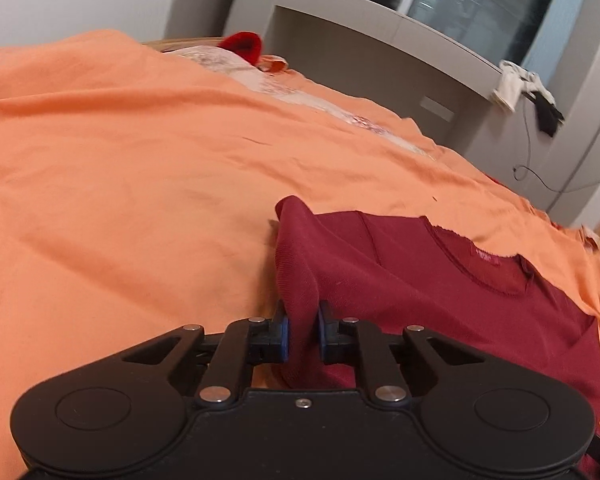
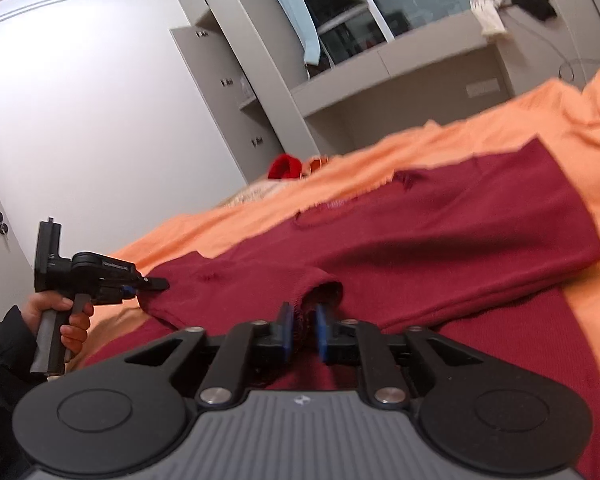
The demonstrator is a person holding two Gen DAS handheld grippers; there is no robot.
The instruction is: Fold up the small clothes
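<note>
A dark red knit sweater lies on an orange bedspread, neckline and label facing up. My left gripper is shut on a raised fold of the sweater at its left edge. My right gripper is shut on the cuff end of a sleeve that lies across the sweater's body. The left gripper also shows in the right wrist view, held in a hand and pinching the sweater's left edge.
A bright red item and a pale patterned cloth lie at the far end of the bed. A grey desk and shelf unit stands beyond the bed, with clothes draped on its end. A wardrobe stands at the back.
</note>
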